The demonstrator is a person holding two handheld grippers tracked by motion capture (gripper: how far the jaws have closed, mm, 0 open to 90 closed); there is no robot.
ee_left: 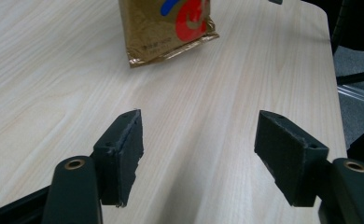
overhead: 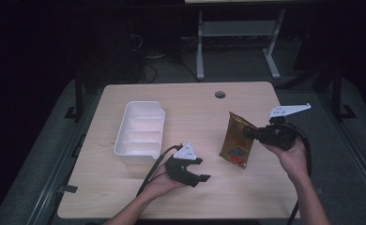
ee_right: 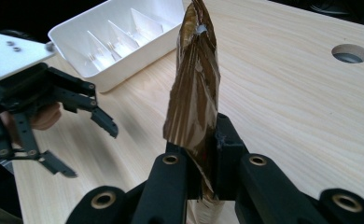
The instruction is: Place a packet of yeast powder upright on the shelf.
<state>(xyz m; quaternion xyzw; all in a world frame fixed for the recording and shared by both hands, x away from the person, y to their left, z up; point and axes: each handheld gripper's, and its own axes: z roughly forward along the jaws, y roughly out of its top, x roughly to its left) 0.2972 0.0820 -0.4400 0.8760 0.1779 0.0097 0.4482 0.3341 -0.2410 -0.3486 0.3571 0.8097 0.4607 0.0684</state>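
Two grippers: one in each of the person's hands, both over the wooden table [overhead: 125, 187].
Right gripper [overhead: 247, 134]: jaws pressed together on the gold snack bag [overhead: 237, 140]; in the right gripper view the pads clamp the bag's edge, foil crumpled between them.
Snack bag, position: right half of the table, directly left of the right gripper's body, held upright and slightly tilted; its lower edge is at or just above the tabletop, contact cannot be told.
Snack bag, markings: red and blue print on gold foil, seen in the left gripper view [ee_left: 164, 28].
Left gripper [overhead: 197, 169]: jaws spread wide, nothing between the pads; bare tabletop shows in the gap.
Left gripper, position: near edge of the table, left of centre, pointing right toward the bag.
Bag relative to left gripper: well apart, to the right and farther off, no contact.
White tray [overhead: 121, 140]: divided into compartments, left half of the table, just beyond the left gripper, well apart from the bag.
Cable hole [overhead: 220, 94]: far edge of the table, beyond the bag.
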